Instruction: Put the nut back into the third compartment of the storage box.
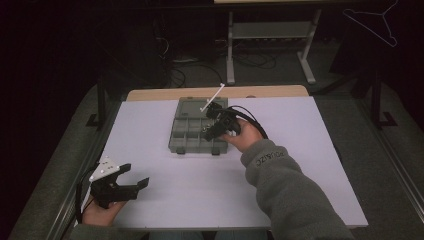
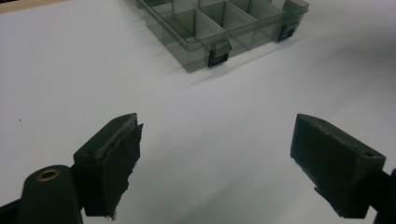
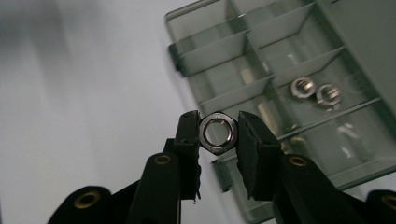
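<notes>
Steel, bright and six-sided, a nut (image 3: pixel 218 132) sits clenched between the two black fingers (image 3: pixel 189 140) of the right gripper (image 3: pixel 218 135), with its round hole facing the camera. In the right gripper view the nut hangs above the near edge of a smoky see-through box (image 3: pixel 280 93) with dividers. Two more nuts (image 3: pixel 315 91) lie side by side in one compartment farther in; other pale shapes in nearby compartments are too blurred to name. The box runs off the right and bottom edges of that view.

In the high view the right gripper (image 1: pixel 215 125) is over the right part of the box (image 1: pixel 192 132), and the right hand (image 1: pixel 245 137) and grey sleeve (image 1: pixel 290 195) cover the box's right edge. The nut is too small to make out there. A white stick (image 1: pixel 212 98) slants up from the gripper.

The left gripper (image 2: pixel 215 154) has its fingers (image 2: pixel 112 158) spread wide with only the bare white counter (image 2: pixel 210 116) between them. Its view cuts off the far part of the box (image 2: pixel 219 28), showing two black latches (image 2: pixel 217 57) on the front. In the high view the left gripper (image 1: pixel 131 177) rests low at the counter's (image 1: pixel 200 190) near left corner, well apart from the box, with the left hand (image 1: pixel 100 212) partly cut off by the bottom edge.
</notes>
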